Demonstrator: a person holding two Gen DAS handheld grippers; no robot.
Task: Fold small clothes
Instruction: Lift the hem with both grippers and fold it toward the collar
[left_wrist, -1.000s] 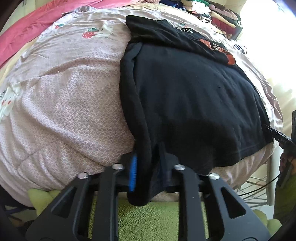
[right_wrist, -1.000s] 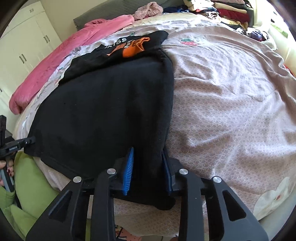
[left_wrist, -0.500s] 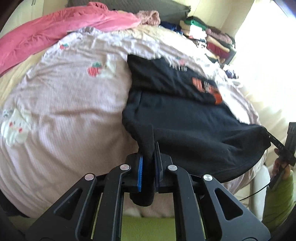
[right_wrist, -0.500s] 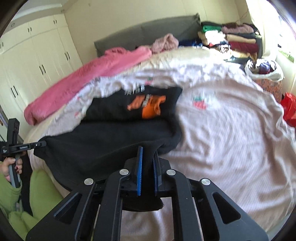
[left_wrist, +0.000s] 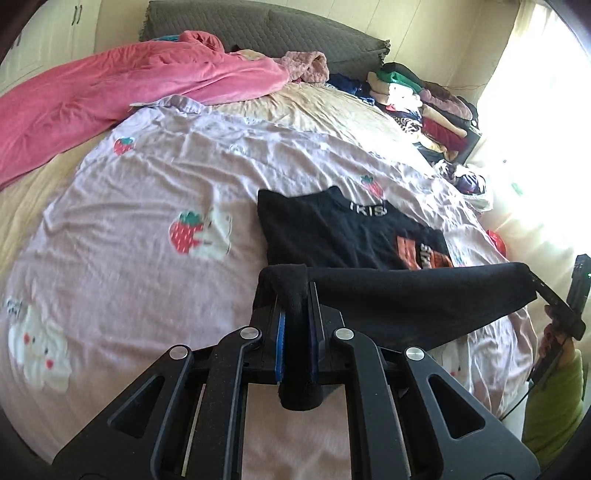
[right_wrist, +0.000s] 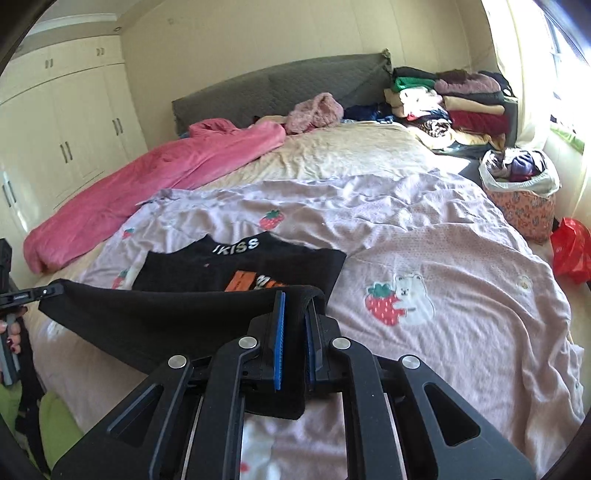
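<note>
Strawberry-print quilt (right_wrist: 461, 258) lies beyond both grippers, left (left_wrist: 295, 332) and right (right_wrist: 293, 336), each clamped on the lifted black shirt (left_wrist: 406, 295), hiding its orange print under "IKISS".

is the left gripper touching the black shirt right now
Touching. The left wrist view shows the left gripper shut on a corner of the black shirt, cloth pinched between its pads.

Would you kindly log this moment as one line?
left gripper: shut on black shirt | right gripper: shut on black shirt | hem lifted above bedspread

Sunlit bedroom.
Grey headboard (right_wrist: 280, 86) against a cream wall (right_wrist: 258, 33), white wardrobes (right_wrist: 66, 129) left, bright window (right_wrist: 565, 55) right.
</note>
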